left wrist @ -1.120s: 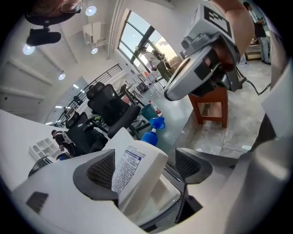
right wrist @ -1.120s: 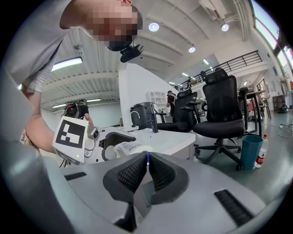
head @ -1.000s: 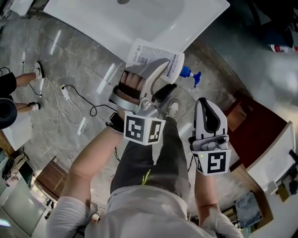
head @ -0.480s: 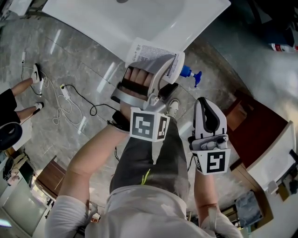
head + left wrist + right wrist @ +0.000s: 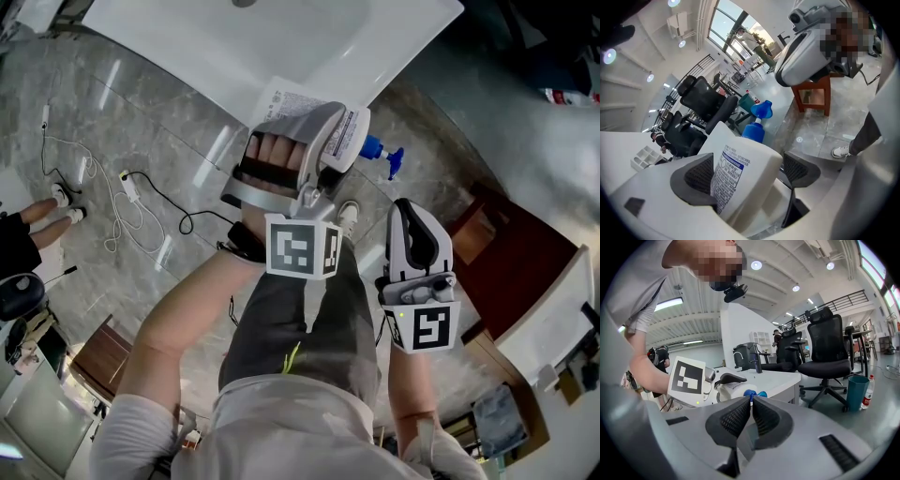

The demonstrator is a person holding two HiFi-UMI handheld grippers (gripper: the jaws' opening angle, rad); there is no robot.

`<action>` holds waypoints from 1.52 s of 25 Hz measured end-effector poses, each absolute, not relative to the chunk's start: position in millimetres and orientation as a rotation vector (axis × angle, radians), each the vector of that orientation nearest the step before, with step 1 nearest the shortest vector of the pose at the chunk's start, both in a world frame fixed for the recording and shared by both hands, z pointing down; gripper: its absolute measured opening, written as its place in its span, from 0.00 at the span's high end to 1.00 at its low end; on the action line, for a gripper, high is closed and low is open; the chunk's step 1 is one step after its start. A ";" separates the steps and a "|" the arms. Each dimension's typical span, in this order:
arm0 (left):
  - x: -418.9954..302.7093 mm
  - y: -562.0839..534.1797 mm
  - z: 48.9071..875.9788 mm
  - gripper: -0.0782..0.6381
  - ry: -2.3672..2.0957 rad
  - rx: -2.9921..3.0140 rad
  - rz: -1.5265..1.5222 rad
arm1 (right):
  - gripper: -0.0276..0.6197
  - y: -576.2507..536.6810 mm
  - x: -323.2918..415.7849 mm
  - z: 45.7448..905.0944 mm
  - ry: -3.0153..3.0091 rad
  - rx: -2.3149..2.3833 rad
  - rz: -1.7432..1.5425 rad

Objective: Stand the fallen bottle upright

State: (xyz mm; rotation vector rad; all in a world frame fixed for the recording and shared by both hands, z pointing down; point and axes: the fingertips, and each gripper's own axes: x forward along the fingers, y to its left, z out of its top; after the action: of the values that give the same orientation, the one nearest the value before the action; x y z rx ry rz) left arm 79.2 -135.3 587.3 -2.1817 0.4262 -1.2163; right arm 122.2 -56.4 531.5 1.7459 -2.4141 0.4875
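A white spray bottle (image 5: 292,105) with a blue trigger head (image 5: 382,151) lies on its side at the near edge of the white table (image 5: 234,42), its head sticking out past the edge. My left gripper (image 5: 333,141) reaches over it from below. In the left gripper view the bottle (image 5: 740,168) sits between the wide-spread pads: the left pad (image 5: 696,176) is against its label side, and the right pad (image 5: 801,168) stands a little off it. My right gripper (image 5: 410,208) hangs to the right, away from the bottle, its pads (image 5: 740,417) shut together on nothing.
Grey marble floor lies below the table, with white cables (image 5: 127,202) at the left and a person's feet (image 5: 56,197) beside them. A wooden stool (image 5: 497,253) stands at the right. Black office chairs (image 5: 829,352) and a teal bin (image 5: 857,392) show beyond the table.
My left gripper has pushed a little further over the bottle and its jaws have spread wider. The person at the left edge has walked on. The right gripper has kept still.
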 end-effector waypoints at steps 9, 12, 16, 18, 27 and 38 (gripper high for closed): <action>78.7 -141.4 582.4 0.31 0.451 -2.153 -1.175 | 0.89 -59.3 119.6 533.2 -2.419 1.745 0.492; 77.9 -140.6 581.4 0.32 0.443 -2.150 -1.163 | 0.89 -59.5 118.4 532.6 -2.419 1.744 0.493; 78.2 -141.4 579.3 0.32 0.436 -2.150 -1.155 | 0.89 -61.7 118.2 530.8 -2.419 1.744 0.493; 78.7 -141.5 578.6 0.32 0.433 -2.149 -1.149 | 0.89 -62.6 118.9 530.8 -2.418 1.743 0.493; 78.5 -141.8 563.6 0.34 0.479 -2.228 -1.055 | 0.89 -62.3 114.6 529.9 -2.424 1.735 0.486; 84.1 -154.2 530.6 0.36 0.611 -2.464 -0.856 | 0.89 -66.2 117.9 527.0 -2.422 1.727 0.479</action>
State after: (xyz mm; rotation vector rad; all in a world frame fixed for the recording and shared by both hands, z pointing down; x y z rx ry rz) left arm 84.1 -154.2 530.6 -2.4638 0.6109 -0.8559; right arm 117.9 -66.2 527.0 1.7274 -2.4222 0.4792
